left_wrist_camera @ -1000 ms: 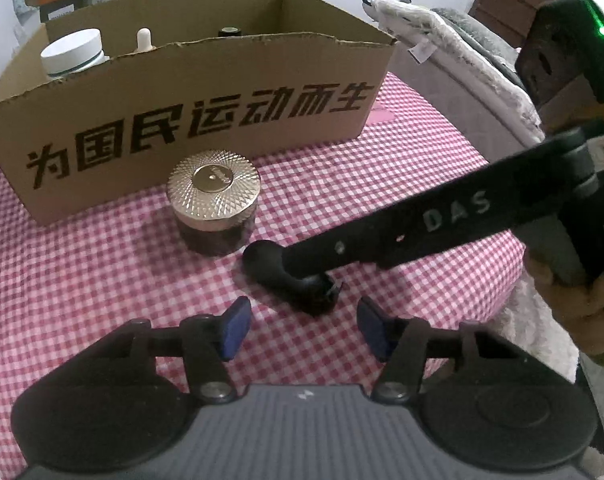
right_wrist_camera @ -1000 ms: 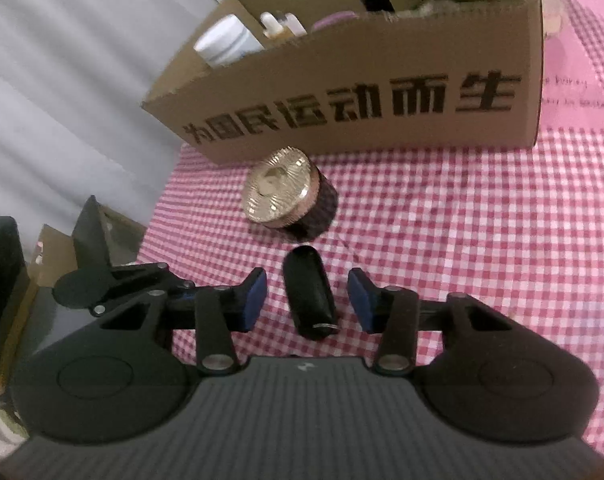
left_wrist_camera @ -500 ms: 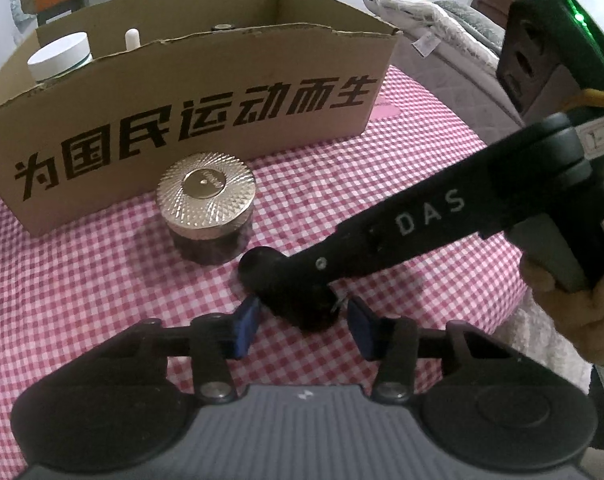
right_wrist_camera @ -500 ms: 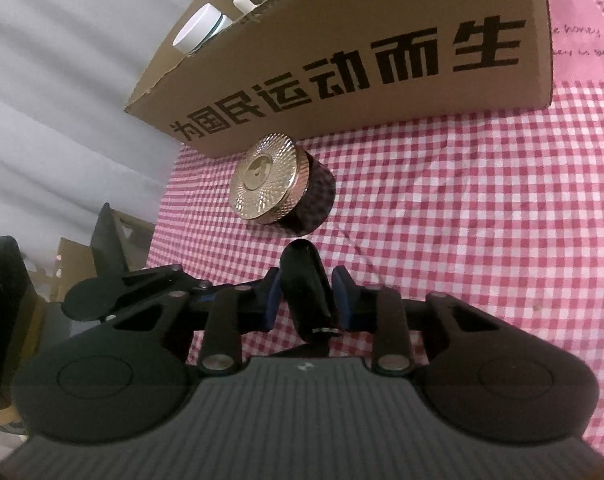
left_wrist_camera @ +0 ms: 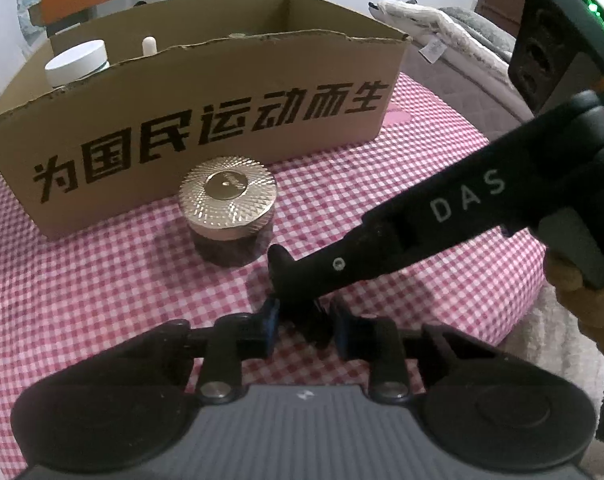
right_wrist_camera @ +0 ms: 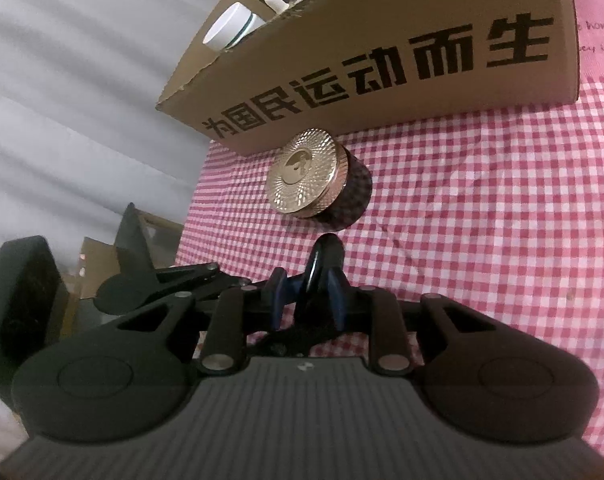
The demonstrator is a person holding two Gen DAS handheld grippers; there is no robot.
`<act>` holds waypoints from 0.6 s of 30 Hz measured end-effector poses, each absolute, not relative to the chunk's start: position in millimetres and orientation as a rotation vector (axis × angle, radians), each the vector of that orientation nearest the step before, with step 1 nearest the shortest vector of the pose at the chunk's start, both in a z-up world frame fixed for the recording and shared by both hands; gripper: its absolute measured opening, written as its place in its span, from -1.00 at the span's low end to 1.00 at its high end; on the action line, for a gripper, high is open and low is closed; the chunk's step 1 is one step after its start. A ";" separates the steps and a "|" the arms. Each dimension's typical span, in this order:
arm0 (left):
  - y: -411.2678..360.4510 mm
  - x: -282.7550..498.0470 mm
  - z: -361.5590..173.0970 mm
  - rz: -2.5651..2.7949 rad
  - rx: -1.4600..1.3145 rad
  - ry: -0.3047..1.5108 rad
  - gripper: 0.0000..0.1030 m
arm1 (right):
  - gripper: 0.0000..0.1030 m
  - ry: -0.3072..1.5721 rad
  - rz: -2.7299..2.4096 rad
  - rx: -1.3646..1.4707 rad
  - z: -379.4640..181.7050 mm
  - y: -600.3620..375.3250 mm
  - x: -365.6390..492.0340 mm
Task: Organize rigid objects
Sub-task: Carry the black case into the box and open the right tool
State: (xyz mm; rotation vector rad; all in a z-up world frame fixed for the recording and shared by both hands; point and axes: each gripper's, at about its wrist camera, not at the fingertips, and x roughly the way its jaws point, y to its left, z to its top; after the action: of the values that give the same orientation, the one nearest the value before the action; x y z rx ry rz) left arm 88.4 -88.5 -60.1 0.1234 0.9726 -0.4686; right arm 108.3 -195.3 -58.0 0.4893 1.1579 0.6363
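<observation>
A small black cylinder (right_wrist_camera: 329,258) lies on the pink checked tablecloth (right_wrist_camera: 482,220). My right gripper (right_wrist_camera: 308,300) is shut on it. In the left wrist view the right gripper's finger (left_wrist_camera: 382,252) covers most of the cylinder (left_wrist_camera: 277,258). My left gripper (left_wrist_camera: 304,326) sits around the same spot, jaws close on either side; whether they press the cylinder is hidden. A dark jar with a gold faceted lid (left_wrist_camera: 227,210) (right_wrist_camera: 316,178) stands just beyond, in front of the cardboard box (left_wrist_camera: 205,120) (right_wrist_camera: 382,60).
The box holds a white-lidded jar (left_wrist_camera: 77,62) (right_wrist_camera: 229,30) and a small white bottle (left_wrist_camera: 149,45). Grey and white bedding (left_wrist_camera: 462,36) lies past the table's right edge. A dark case and boxes (right_wrist_camera: 21,288) stand off the table's left side.
My right gripper closed on the black cylinder. My left gripper moved in toward it and narrowed its jaws around the same spot.
</observation>
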 end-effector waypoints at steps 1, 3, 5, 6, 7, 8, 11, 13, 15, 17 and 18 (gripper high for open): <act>-87.5 87.9 -60.2 -0.471 0.118 0.971 -0.48 | -0.59 1.160 0.633 0.493 -58.9 -195.2 109.5; -86.0 87.2 -60.7 -0.467 0.116 0.965 -0.50 | -0.60 1.177 0.613 0.498 -64.1 -194.3 112.1; -86.2 83.9 -60.0 -0.468 0.119 0.956 -0.50 | -0.60 1.188 0.604 0.526 -68.4 -196.0 114.1; -85.4 83.5 -60.2 -0.468 0.116 0.953 -0.50 | -0.60 1.191 0.600 0.541 -69.4 -197.1 115.2; -85.2 83.1 -59.9 -0.469 0.114 0.950 -0.50 | -0.60 1.192 0.596 0.548 -70.2 -198.2 115.5; -84.4 82.9 -59.7 -0.470 0.112 0.948 -0.50 | -0.60 1.187 0.591 0.555 -71.0 -199.5 115.2; -84.1 81.7 -56.3 -0.476 0.111 0.945 -0.50 | -0.62 1.173 0.580 0.562 -69.9 -200.6 111.9; -84.7 79.0 -48.2 -0.482 0.117 0.924 -0.49 | -0.62 1.152 0.576 0.548 -63.7 -199.9 107.2; -82.1 75.5 -36.2 -0.484 0.119 0.897 -0.49 | -0.62 1.126 0.579 0.539 -54.8 -200.9 101.4; -80.8 74.5 -23.3 -0.484 0.117 0.865 -0.49 | -0.62 1.089 0.585 0.528 -40.7 -201.5 96.6; -80.0 74.1 -13.8 -0.484 0.117 0.841 -0.49 | -0.62 1.065 0.590 0.519 -32.3 -201.8 94.9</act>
State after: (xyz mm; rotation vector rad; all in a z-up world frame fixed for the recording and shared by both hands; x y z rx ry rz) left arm 74.1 -80.0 -13.8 0.1172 0.8415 -0.4837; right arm 94.9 -201.8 -32.3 0.5194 1.0653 0.5897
